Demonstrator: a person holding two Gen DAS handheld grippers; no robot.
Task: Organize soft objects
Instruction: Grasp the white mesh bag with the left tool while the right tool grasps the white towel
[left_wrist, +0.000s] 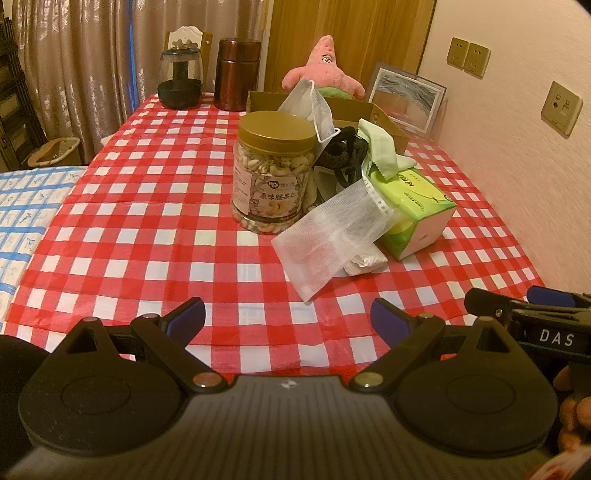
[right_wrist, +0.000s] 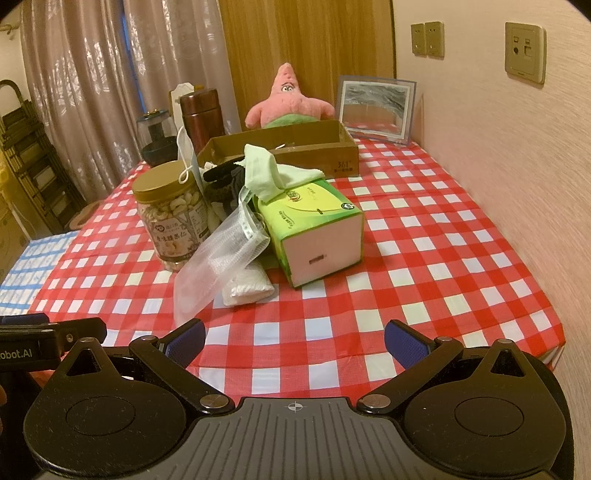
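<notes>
A heap of soft things lies mid-table: a white mesh bag (left_wrist: 332, 236) (right_wrist: 218, 254) over a white folded cloth (left_wrist: 365, 260) (right_wrist: 247, 286), a pale green cloth (left_wrist: 380, 147) (right_wrist: 269, 173) on a green tissue box (left_wrist: 413, 210) (right_wrist: 317, 229), a black fabric item (left_wrist: 343, 151) (right_wrist: 221, 184), and a grey face mask (left_wrist: 314, 107) (right_wrist: 186, 155). A brown cardboard box (left_wrist: 369, 114) (right_wrist: 288, 147) stands behind, a pink starfish plush (left_wrist: 325, 66) (right_wrist: 288, 98) beyond it. My left gripper (left_wrist: 288, 321) and right gripper (right_wrist: 295, 339) are open and empty, low at the table's near edge.
A jar of cashews (left_wrist: 273, 170) (right_wrist: 170, 210) stands left of the heap. A brown canister (left_wrist: 236, 74) (right_wrist: 201, 114) and a dark glass jar (left_wrist: 181, 77) (right_wrist: 155, 136) stand at the back left. A framed picture (left_wrist: 406, 99) (right_wrist: 376, 107) leans on the right wall. The table has a red checked cloth (left_wrist: 147, 221) (right_wrist: 424, 240).
</notes>
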